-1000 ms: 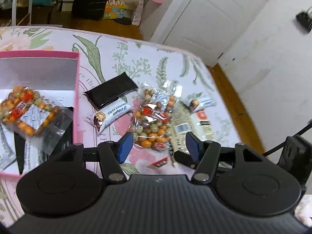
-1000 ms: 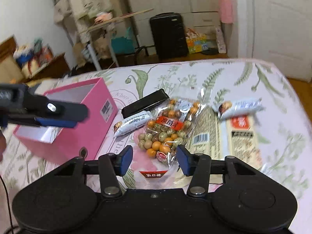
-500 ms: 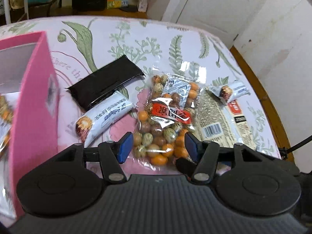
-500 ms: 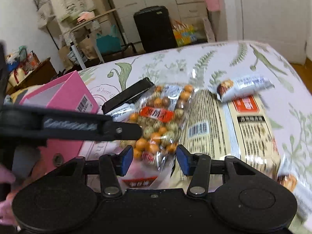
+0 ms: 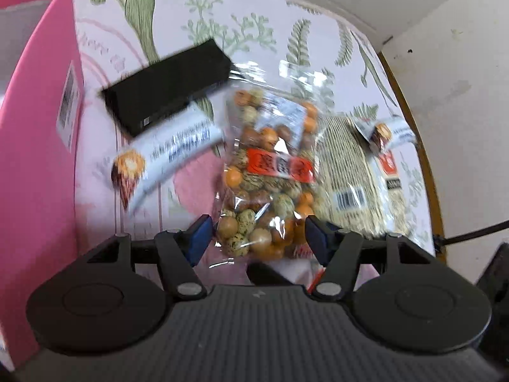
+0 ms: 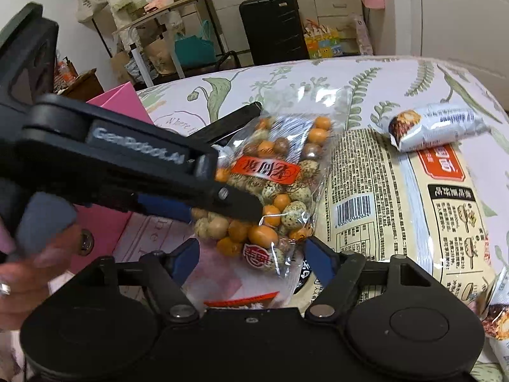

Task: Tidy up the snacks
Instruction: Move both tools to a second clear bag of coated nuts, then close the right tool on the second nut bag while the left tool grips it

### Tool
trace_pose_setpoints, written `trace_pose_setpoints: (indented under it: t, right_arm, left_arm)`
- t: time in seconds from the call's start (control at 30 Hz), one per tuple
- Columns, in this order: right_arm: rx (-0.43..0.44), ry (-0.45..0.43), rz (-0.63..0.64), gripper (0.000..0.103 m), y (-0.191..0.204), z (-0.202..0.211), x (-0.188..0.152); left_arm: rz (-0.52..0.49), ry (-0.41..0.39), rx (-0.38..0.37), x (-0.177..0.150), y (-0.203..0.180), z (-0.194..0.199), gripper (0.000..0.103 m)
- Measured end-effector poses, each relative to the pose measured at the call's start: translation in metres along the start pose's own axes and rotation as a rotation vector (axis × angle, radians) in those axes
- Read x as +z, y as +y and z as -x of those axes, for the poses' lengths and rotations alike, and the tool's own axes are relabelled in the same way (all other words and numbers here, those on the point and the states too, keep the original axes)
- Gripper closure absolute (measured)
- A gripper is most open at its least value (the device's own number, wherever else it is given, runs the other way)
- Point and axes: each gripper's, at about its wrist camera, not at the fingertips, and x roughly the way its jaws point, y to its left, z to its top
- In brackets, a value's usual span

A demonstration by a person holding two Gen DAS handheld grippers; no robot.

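A clear bag of orange and speckled nuts (image 5: 270, 172) lies on the flowered cloth; it also shows in the right wrist view (image 6: 276, 187). My left gripper (image 5: 256, 238) is open, its blue pads either side of the bag's near end. My right gripper (image 6: 251, 259) is open around the same near end. The left gripper's fingers (image 6: 203, 187) reach over the bag from the left. A pink box (image 5: 35, 146) stands at the left.
A black flat pack (image 5: 168, 86) and a white wrapped bar (image 5: 165, 156) lie between box and bag. A noodle pack (image 6: 397, 203) with a second white bar (image 6: 435, 130) on it lies right. The table edge (image 5: 423, 146) is beyond.
Both grippers have moved forward and down onto the nut bag. The left gripper has swung from over the pink box to the bag, and its fingers now cross the right wrist view.
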Motion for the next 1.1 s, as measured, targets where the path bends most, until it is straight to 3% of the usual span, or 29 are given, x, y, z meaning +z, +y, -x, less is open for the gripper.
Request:
trace_pose_setpoints:
  t: [0.13,0.2,0.33,0.4,0.47,0.53,0.6,0.7,0.83,1.1]
  right_arm:
    - [0.014,0.035,0.057,0.021,0.005,0.004,0.003]
    - [0.015,0.048,0.114,0.015,0.009,0.002,0.0]
    - [-0.018,0.026,0.155,0.008,0.02,-0.004,-0.005]
    - [-0.029,0.016,0.188,0.003,0.024,-0.009,-0.007]
    - [-0.04,-0.002,0.221,0.0,0.029,-0.016,-0.01]
    - [-0.058,-0.026,0.212,0.0,0.03,-0.021,-0.01]
    - [-0.07,-0.045,0.194,0.0,0.029,-0.024,-0.008]
    - [-0.095,-0.06,0.213,0.0,0.032,-0.028,-0.009]
    - [-0.083,-0.068,0.214,0.002,0.03,-0.025,-0.009]
    - [-0.084,-0.047,0.195,0.004,0.034,-0.004,-0.015]
  left_arm:
    - [0.018,0.039,0.017,-0.012,-0.009,0.003,0.041]
    - [-0.002,0.067,0.033,-0.016,-0.014,-0.002,0.041]
    - [-0.012,0.032,0.086,-0.019,-0.017,0.0,0.038]
    - [-0.011,0.01,0.143,-0.018,-0.015,-0.001,0.026]
    - [0.0,-0.007,0.131,-0.016,-0.009,-0.001,0.026]
    - [0.03,-0.04,0.093,-0.017,-0.002,0.0,0.029]
    - [0.026,-0.041,0.03,-0.017,0.003,-0.001,0.038]
    - [0.012,-0.04,0.027,-0.016,0.005,0.0,0.047]
    - [0.002,-0.027,0.014,-0.015,0.002,0.003,0.049]
    - [-0.073,0.019,0.075,-0.023,-0.024,0.012,0.049]
